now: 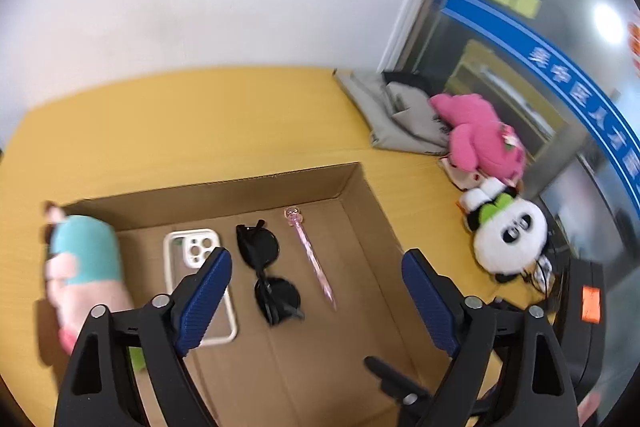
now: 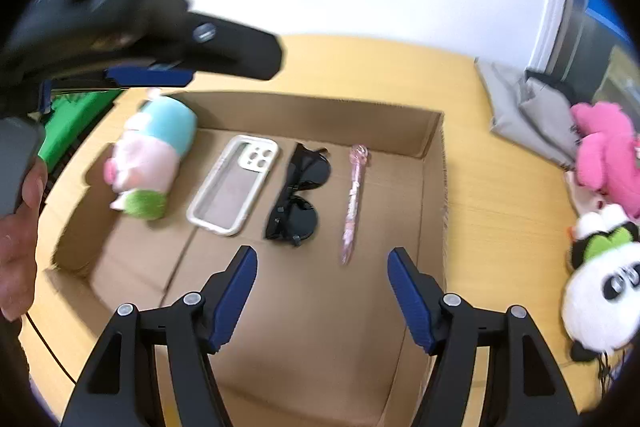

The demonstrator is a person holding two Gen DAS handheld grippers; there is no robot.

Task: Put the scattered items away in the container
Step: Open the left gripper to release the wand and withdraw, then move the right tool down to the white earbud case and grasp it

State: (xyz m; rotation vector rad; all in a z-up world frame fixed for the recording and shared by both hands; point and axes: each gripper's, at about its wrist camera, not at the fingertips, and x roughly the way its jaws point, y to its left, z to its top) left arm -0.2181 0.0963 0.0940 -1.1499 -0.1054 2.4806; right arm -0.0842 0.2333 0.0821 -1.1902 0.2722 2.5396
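A shallow cardboard box lies on the yellow table. Inside it lie a pig plush in a teal top, a phone case, black sunglasses and a pink pen. A panda plush and a pink plush lie on the table to the right of the box. My left gripper is open and empty above the box. My right gripper is open and empty above the box's near half.
A grey folded bag lies at the table's back right by a glass door. The left gripper's body hangs over the box's left side in the right wrist view. A black device with an orange sticker sits at the right.
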